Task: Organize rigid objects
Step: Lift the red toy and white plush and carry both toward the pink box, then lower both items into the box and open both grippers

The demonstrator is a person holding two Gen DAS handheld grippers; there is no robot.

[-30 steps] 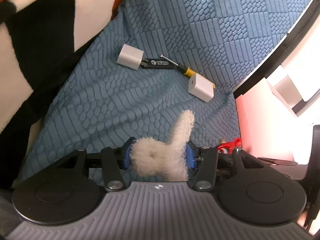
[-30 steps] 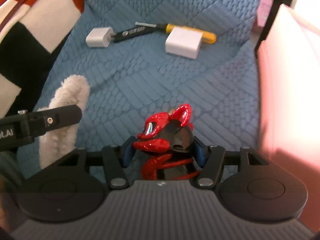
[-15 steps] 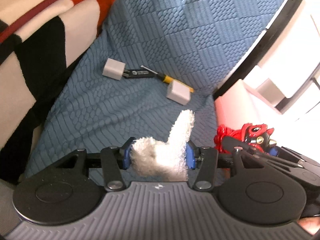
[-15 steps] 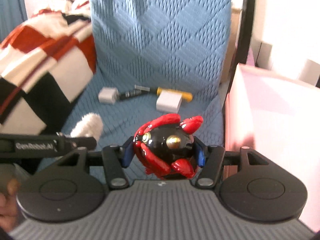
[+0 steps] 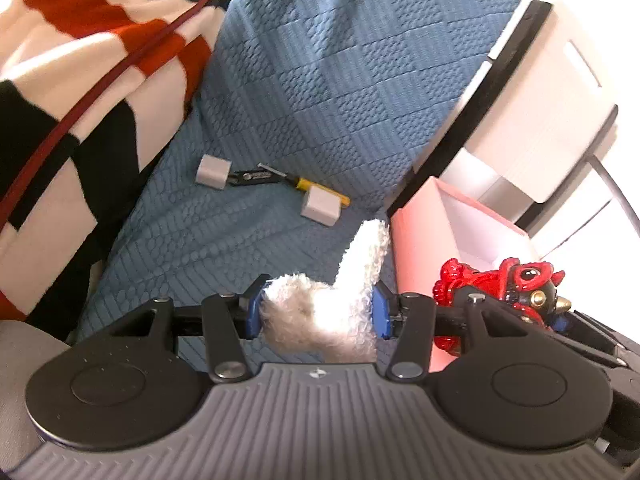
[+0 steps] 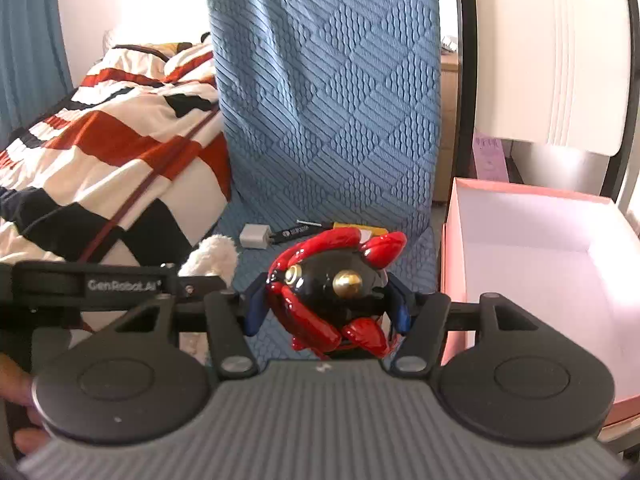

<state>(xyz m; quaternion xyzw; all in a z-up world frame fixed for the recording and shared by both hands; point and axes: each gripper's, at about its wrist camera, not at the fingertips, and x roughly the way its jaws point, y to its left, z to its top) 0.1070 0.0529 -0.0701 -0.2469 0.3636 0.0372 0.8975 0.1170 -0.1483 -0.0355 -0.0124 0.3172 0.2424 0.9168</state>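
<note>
A chair (image 6: 328,120) in a blue textured cover fills the middle of both views, its back upright and its seat sloping toward the cameras. On the seat, near the back, lie a small white block (image 5: 214,171), a black-handled tool (image 5: 256,178) touching it, a yellow-handled tool (image 5: 304,184) and a second white block (image 5: 321,206) lying partly over that yellow handle. To the left of the chair a bed carries a quilt (image 6: 112,152) in red, white and black patches; a blue curtain (image 6: 24,40) hangs at the far left of the right wrist view. To the right of the chair an open pink box (image 6: 532,240) with a pale inside stands just beside the seat edge, and behind it is a white panel in a black frame, too bright to make out, possibly a second chair or a cabinet.

The left gripper (image 5: 320,312) is clamped on a white fluffy toy (image 5: 332,304), one limb of it sticking up past the pads. The right gripper (image 6: 326,308) is clamped on a glossy red and black figurine (image 6: 332,288) with gold studs. Both are held off the seat, the figurine just left of the box's near corner.
</note>
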